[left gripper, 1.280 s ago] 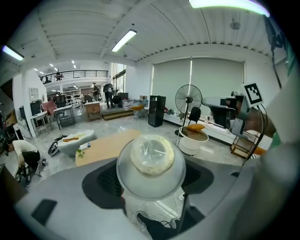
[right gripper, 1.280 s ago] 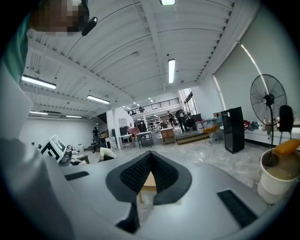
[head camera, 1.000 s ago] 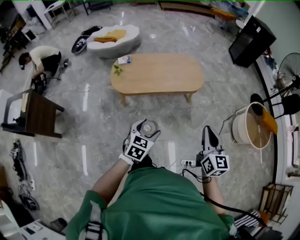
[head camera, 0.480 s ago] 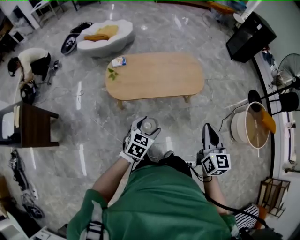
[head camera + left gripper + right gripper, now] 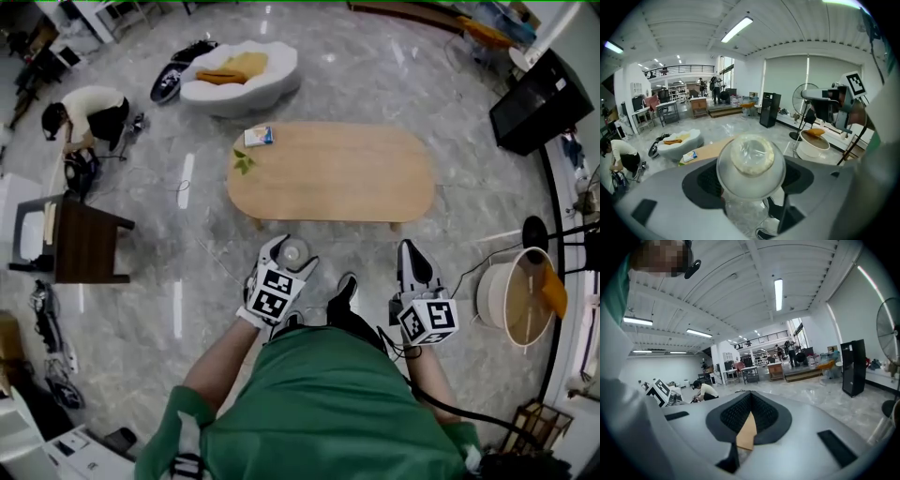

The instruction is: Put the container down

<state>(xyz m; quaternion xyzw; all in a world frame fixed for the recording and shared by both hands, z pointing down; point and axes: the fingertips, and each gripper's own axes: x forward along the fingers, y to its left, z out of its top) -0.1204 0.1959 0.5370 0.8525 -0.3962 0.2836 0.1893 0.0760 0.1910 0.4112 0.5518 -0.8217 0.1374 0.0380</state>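
Observation:
A clear round plastic container point(image 5: 294, 250) with a lid sits between the jaws of my left gripper point(image 5: 289, 258), which is shut on it and held in the air above the marble floor. In the left gripper view the container point(image 5: 751, 161) fills the space between the jaws, its lid facing the camera. My right gripper point(image 5: 410, 251) hangs at the same height to the right, its jaws shut with nothing between them point(image 5: 749, 399). The long oval wooden table point(image 5: 337, 173) stands just ahead of both grippers.
A small box point(image 5: 259, 136) and a green leaf point(image 5: 243, 161) lie on the table's left end. A white lounge seat point(image 5: 239, 75) is behind it. A dark side table point(image 5: 84, 239) and a crouching person point(image 5: 84, 108) are left; a round white tub point(image 5: 516, 298) is right.
The wooden table has come closer to the grippers in the head view, and a shoe now shows between them. The left gripper keeps hold of the container; the right stays shut.

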